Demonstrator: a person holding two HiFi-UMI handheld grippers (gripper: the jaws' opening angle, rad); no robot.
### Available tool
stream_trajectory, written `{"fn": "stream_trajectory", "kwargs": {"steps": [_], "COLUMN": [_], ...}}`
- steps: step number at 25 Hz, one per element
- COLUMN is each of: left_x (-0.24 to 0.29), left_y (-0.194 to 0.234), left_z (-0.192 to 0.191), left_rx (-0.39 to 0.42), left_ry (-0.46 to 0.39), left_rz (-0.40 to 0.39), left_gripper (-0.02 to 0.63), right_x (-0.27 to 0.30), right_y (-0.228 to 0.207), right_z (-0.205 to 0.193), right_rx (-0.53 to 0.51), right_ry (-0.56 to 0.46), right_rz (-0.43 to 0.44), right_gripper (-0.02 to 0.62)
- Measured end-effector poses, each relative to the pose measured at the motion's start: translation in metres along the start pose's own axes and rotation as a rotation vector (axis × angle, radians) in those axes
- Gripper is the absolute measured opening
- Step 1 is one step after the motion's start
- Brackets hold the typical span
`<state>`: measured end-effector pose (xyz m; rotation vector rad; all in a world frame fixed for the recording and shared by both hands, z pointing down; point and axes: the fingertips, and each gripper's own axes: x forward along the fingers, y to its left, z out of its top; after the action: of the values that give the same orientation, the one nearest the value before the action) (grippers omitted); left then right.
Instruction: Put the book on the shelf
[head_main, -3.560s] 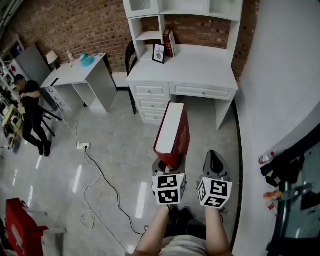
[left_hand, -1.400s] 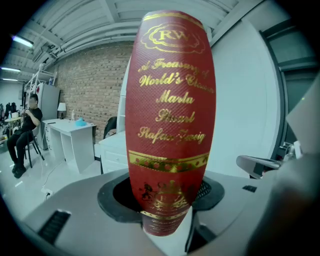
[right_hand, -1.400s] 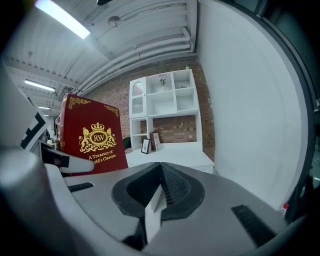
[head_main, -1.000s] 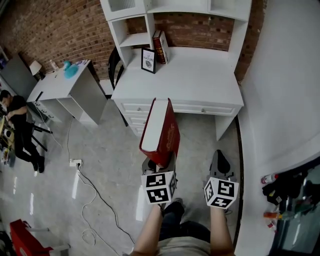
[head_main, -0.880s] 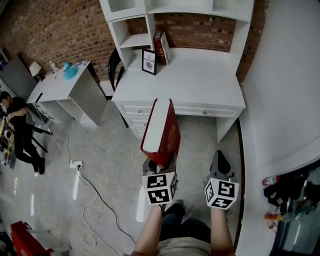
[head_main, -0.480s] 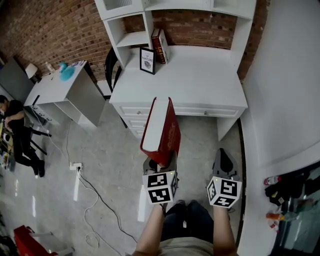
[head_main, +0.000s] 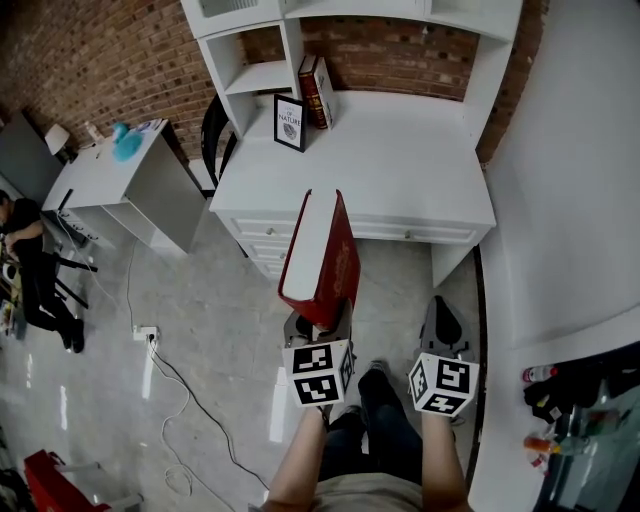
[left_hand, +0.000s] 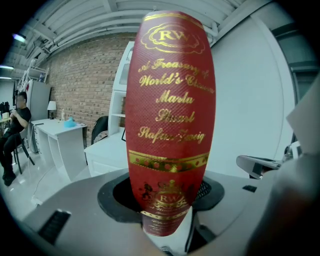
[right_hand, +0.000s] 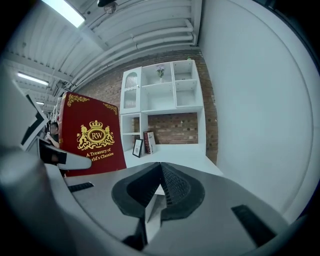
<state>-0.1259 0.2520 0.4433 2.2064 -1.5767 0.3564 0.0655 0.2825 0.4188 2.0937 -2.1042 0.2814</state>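
In the head view, the left gripper (head_main: 318, 328) clamps the bottom end of the thick red hardcover book (head_main: 326, 255), upright above the floor and just before the white tabletop (head_main: 400, 160).

In the left gripper view, the grip sits low on the spine (it may tip), so I would carry it level toward the white shelf (head_main: 262, 76).

In the right gripper view, the right gripper (right_hand: 155, 200) is closed and empty; it could steady the cover.

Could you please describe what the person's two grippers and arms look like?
Both the left gripper and right gripper have grey bodies, dark jaw pads and a white cube with black square markers. The forearms are bare, no sleeves showing.
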Motion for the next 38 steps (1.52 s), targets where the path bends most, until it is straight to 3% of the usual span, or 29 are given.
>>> {"fn": "stream_trajectory", "kwargs": {"steps": [22, 38], "left_x": [0.14, 0.201], "left_y": [-0.019, -0.031], "left_z": [0.076, 0.1], "left_rx": [-0.005, -0.006], "left_ry": [-0.027, -0.021], "left_rz": [0.063, 0.081], "left_gripper": [0.244, 0.244], "right_x": [0.151, 0.21], "right_y": [-0.059, -0.087], "right_z": [0.047, 0.051], "right_rx": [0.006, 0.025], "right_ry": [-0.009, 0.011], "right_rz": [0.081, 0.109], "right_gripper": [0.016, 0.016]}}
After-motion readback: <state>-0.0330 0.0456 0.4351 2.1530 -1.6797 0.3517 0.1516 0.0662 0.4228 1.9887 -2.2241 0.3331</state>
